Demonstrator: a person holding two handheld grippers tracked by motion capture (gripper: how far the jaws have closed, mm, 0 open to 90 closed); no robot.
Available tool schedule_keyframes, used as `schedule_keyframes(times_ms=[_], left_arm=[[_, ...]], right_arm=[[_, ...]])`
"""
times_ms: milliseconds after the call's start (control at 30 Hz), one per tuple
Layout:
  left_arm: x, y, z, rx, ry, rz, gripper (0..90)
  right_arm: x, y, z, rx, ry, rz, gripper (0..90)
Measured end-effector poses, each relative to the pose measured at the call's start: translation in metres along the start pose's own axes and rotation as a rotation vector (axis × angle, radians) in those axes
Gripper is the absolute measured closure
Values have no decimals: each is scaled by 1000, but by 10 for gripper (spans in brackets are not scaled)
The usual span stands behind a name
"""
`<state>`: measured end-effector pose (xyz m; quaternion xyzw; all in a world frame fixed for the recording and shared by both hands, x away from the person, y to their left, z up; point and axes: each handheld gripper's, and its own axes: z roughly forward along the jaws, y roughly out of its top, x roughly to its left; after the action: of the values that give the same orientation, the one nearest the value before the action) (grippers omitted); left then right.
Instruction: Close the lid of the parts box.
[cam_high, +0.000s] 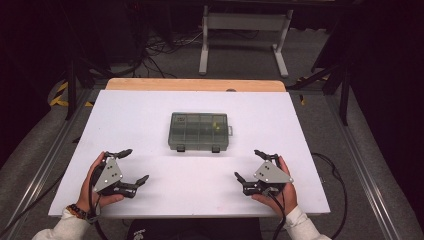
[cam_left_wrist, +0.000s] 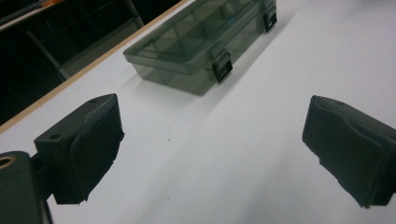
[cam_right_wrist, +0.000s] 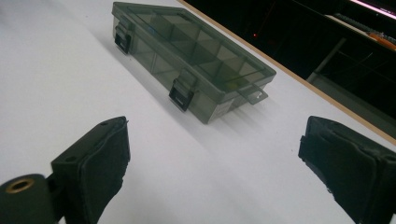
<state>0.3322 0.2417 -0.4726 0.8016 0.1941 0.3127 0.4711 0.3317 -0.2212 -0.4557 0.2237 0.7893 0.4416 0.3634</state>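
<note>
Both grippers, left gripper (cam_high: 134, 166) and right gripper (cam_high: 248, 164), gape wide and empty on the bench (cam_high: 150, 110). Ahead between them lies the closed compartment box (cam_high: 199, 131): light, rigid, slippery plastic, probably best pinched at its front latches (cam_right_wrist: 181, 94).

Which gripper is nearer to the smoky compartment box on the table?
Right, narrowly. The right gripper sits below-right of the compartment box; the left gripper sits below-left, slightly farther. Both are open and apart from it.
</note>
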Motion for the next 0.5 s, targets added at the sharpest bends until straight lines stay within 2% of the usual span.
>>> schedule_keyframes(times_ms=[200,500], left_arm=[[-2,-11,-5,22,-3,-43,63],[1,-15,-9,11,2,-66,63]], right_arm=[[-2,-12,-2,23,9,39,84],[-2,-10,-1,12,10,54,84]])
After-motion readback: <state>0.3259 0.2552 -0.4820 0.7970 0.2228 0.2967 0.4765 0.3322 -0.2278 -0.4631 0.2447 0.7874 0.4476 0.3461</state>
